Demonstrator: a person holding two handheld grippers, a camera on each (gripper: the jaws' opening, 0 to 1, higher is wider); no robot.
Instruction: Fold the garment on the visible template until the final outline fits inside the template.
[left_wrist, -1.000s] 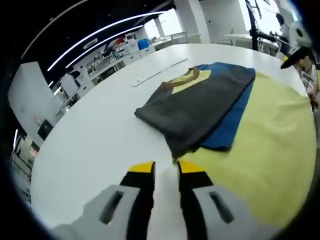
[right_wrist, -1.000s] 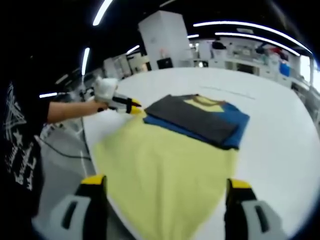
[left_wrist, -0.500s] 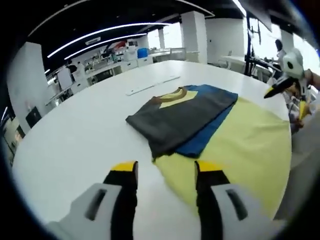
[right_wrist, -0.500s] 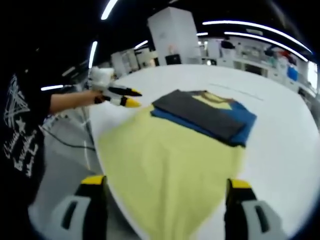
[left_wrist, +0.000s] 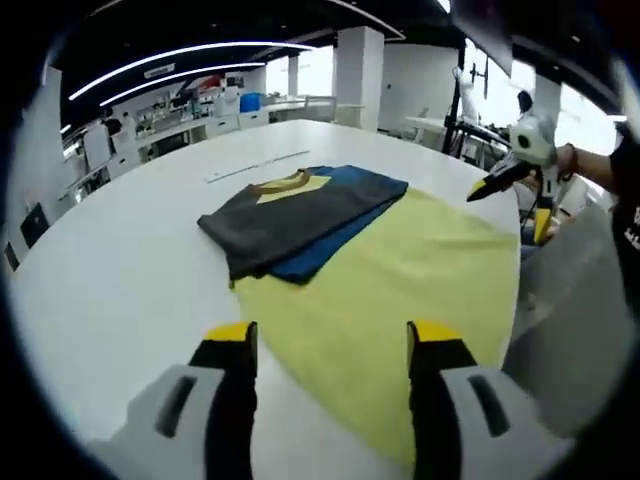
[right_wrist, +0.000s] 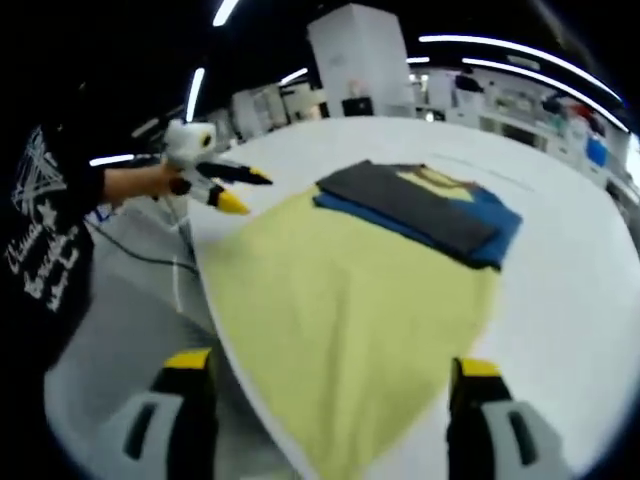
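Garment (left_wrist: 300, 215) is soft, limp and light; grip its folded edge nearest the table (left_wrist: 120, 270) edge. Both tools (left_wrist: 325, 345) (right_wrist: 325, 375) gape, empty.

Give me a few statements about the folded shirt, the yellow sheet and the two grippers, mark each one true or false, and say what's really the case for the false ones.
1. The folded garment lies partly on the yellow template. True.
2. The left gripper is shut on the garment. False: its jaws stand open and hold nothing.
3. The garment shows dark grey, blue and a yellow patch by the collar. True.
4. The right gripper is clamped on the template's edge. False: its jaws are wide apart above the template.
5. The white table is square. False: its visible edge is curved.
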